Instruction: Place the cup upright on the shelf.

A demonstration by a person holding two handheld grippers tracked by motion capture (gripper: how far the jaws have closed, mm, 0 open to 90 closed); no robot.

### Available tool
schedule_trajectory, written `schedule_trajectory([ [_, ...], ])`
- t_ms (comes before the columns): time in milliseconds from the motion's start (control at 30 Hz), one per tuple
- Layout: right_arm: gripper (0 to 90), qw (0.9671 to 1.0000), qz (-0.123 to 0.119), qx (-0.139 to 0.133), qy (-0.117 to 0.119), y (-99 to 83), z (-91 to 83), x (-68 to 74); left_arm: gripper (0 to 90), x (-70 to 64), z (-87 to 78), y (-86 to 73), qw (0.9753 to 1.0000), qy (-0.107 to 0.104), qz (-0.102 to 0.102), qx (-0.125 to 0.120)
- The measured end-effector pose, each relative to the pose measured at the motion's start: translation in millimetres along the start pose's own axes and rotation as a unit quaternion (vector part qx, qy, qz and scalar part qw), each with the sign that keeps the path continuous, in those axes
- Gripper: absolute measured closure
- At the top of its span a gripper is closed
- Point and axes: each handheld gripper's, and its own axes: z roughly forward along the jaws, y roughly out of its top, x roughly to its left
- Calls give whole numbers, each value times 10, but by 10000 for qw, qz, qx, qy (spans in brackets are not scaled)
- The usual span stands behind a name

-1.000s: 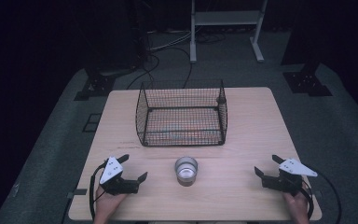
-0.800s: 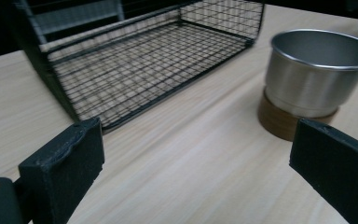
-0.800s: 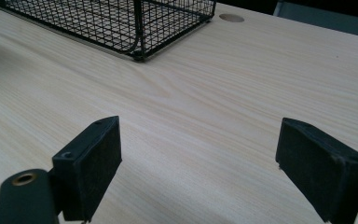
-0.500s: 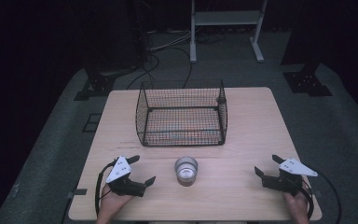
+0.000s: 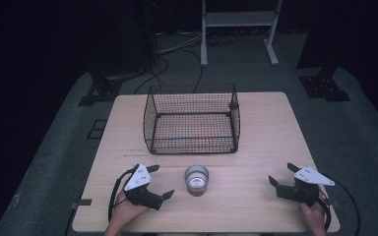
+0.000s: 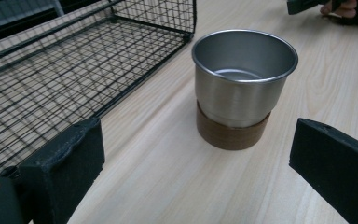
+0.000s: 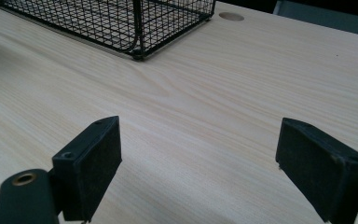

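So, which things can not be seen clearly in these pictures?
- Metal cup: the far outer side is hidden by its own wall, left gripper view.
- Wire basket: cut off by the top edge, right gripper view.
- Right gripper: fingers too small for detail, high view.

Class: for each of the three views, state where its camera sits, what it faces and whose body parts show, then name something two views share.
High view: above the table, looking down; both hands, left gripper, right gripper.
Left gripper view: between open jaws, facing the steel cup.
Right gripper view: between open jaws, facing bare wood.
Shared: the wire basket.
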Motion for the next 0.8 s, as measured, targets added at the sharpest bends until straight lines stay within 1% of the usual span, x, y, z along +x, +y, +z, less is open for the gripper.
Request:
schedule_trajectory([
  [33,135,10000,1,-2,3,0,0,1,22,-20,30,30,9999,-10,110,56],
  [67,135,10000,-2,-1,5,0,0,1,22,-20,30,30,9999,-10,110,56],
  [100,135,10000,-2,0,7,0,0,1,22,-22,52,53,9999,-79,117,78],
  [133,135,10000,-2,0,7,0,0,1,22,-22,52,53,9999,-79,117,78],
  [200,135,10000,-1,-4,12,0,0,0,22,-28,89,88,9996,-145,172,161],
  [267,135,10000,-4,-7,10,0,1,0,22,-35,108,104,9995,-179,188,173],
  [300,135,10000,-4,-8,11,0,0,1,22,-46,135,129,9993,-241,209,174],
  [400,135,10000,-4,-7,12,0,0,1,22,-57,161,150,9991,-286,229,196],
  [433,135,10000,-3,-9,13,0,0,0,22,-68,193,172,9988,-340,270,223],
  [533,135,10000,-1,-9,14,0,0,0,22,-79,220,191,9985,-371,305,262],
  [633,135,10000,-3,-11,15,0,0,-1,22,-98,281,232,9977,-441,381,333],
  [800,135,10000,1,-14,22,0,-1,-2,22,-104,335,266,9971,-475,425,404],
])
